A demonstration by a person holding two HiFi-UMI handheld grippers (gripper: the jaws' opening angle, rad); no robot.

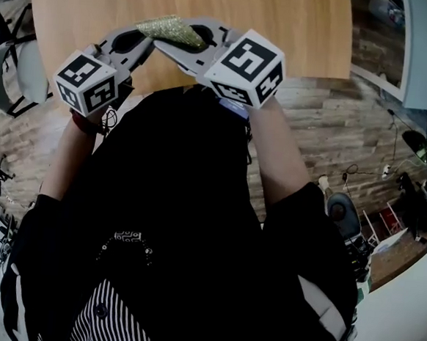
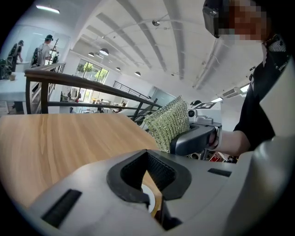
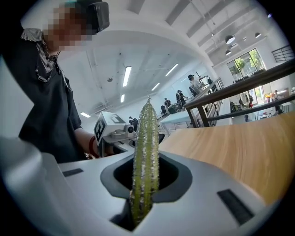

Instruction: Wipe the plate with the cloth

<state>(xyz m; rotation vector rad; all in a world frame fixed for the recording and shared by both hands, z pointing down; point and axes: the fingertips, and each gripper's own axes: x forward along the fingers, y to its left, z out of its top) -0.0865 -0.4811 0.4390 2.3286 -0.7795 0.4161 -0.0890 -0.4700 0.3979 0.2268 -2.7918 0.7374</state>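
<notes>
While the right tool is clenched on the cloth, gripping it edge-on near its lower end, the left tool has its jaws drawn almost together with nothing between them; only a thin slit shows, with a pale round patch behind it that I cannot identify. Both tools are held close together above the near edge of the wooden desk, the cloth's free part reaching across toward the left tool. It is a green-gold, glittery knit, and looks light and soft, yet springy enough to stand up from the jaws, with a rough weave unlikely to slip. Holding it near one edge leaves a broad face free for wiping. No plate appears in any view; it would probably be stiff, smooth and breakable, so best steadied at its rim.
</notes>
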